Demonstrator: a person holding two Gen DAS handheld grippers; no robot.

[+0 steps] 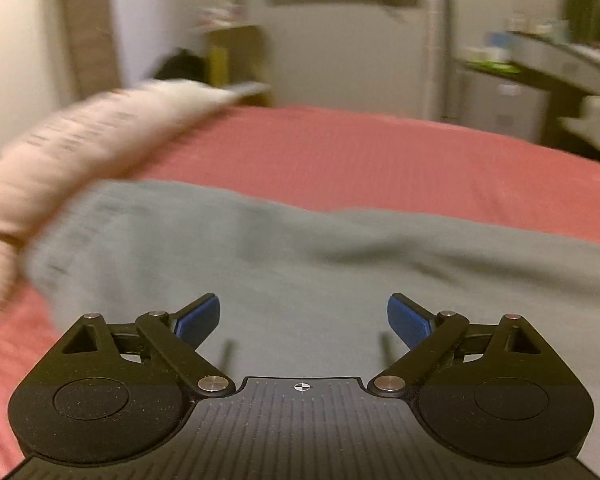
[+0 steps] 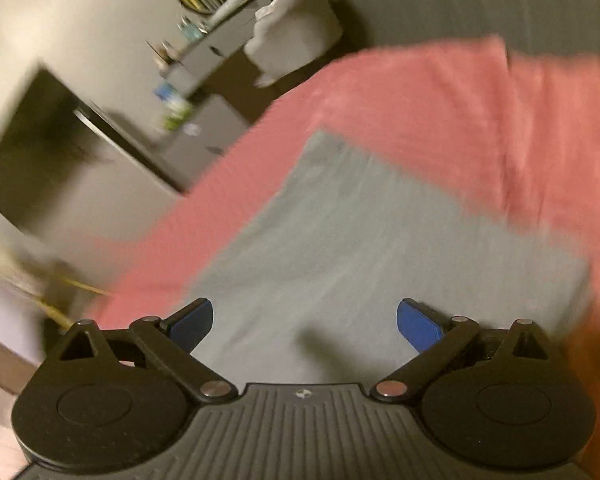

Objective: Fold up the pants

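Grey pants lie spread on a pink bed sheet. In the left wrist view my left gripper is open and empty, just above the cloth, with its blue pads wide apart. In the right wrist view the pants show as a flat grey rectangle on the pink sheet. My right gripper is open and empty over the near part of the pants. Both views are blurred by motion.
A pale patterned blanket or pillow lies at the left of the bed, touching the pants' left end. Beyond the bed stand a white cabinet, a cluttered desk, and a white chair.
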